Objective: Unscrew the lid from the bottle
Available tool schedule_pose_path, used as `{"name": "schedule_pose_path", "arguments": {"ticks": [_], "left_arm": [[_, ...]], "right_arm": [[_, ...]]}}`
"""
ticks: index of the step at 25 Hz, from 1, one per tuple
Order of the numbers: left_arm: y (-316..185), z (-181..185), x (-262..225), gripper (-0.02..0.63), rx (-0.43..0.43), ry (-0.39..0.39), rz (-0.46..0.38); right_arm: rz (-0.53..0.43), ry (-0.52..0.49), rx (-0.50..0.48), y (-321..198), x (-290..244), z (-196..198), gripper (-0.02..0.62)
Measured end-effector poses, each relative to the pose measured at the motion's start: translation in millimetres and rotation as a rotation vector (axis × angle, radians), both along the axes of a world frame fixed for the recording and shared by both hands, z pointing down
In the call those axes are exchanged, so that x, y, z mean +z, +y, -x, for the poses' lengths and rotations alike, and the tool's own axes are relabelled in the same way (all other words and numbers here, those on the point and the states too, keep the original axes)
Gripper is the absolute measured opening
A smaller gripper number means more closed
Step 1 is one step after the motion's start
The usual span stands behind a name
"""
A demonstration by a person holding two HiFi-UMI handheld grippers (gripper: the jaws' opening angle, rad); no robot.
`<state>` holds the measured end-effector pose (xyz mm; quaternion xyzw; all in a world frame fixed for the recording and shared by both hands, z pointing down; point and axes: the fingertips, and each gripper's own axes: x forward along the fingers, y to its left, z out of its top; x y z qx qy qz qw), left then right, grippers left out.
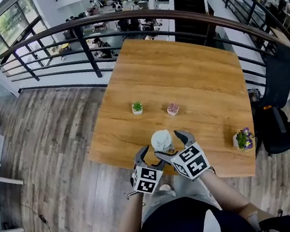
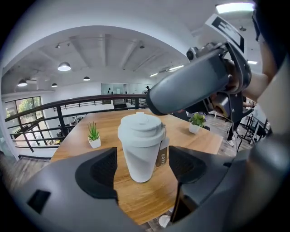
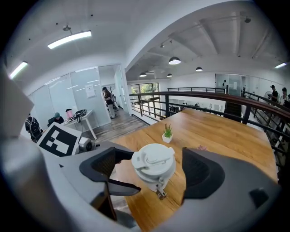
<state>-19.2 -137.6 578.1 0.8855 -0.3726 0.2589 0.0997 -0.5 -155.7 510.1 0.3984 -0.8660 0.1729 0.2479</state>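
The white bottle (image 1: 162,140) stands upright near the tabletop (image 1: 182,75) edge, its lid (image 3: 153,162) on. The left claw (image 2: 142,166) and right claw (image 3: 156,171) are both released. Their jaws flank the bottle without touching it.

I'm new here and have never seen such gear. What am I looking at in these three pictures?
No robot here: a person holds a two-jaw gripper in each hand. The head view looks down from a camera on the person's head; the other two come from cameras riding on the left gripper and the right gripper, looking along their jaws. On the wooden table stand a white bottle with its lid on, a green plant, a pinkish pot and a pot of purple flowers. Both grippers are open, flanking the bottle without touching it; nothing is held.
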Motion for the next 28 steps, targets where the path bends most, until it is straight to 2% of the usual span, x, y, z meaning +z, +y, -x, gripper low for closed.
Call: {"name": "schedule_pose_path", "arguments": {"ticks": [8,14,22,28], "left_arm": [[-7.0,-6.1,28.6,0.337,0.001,-0.028,0.049],[-13.5,-12.9,38.0,0.338,-0.005,-0.017,0.061],[-23.9,-20.5,44.3,0.337,0.006,-0.001,0.043],[-23.8,-20.1,44.2,0.336,0.008,0.007,0.023]], "right_arm": [[0.067,0.042,0.01,-15.5,27.2,1.0,0.456],[0.111,0.075,0.045,-22.8,41.5,3.0,0.457],[0.107,0.087,0.059,-23.1,45.6,6.3,0.428],[0.102,0.092,0.019,-21.1,43.8,7.1,0.42]]}}
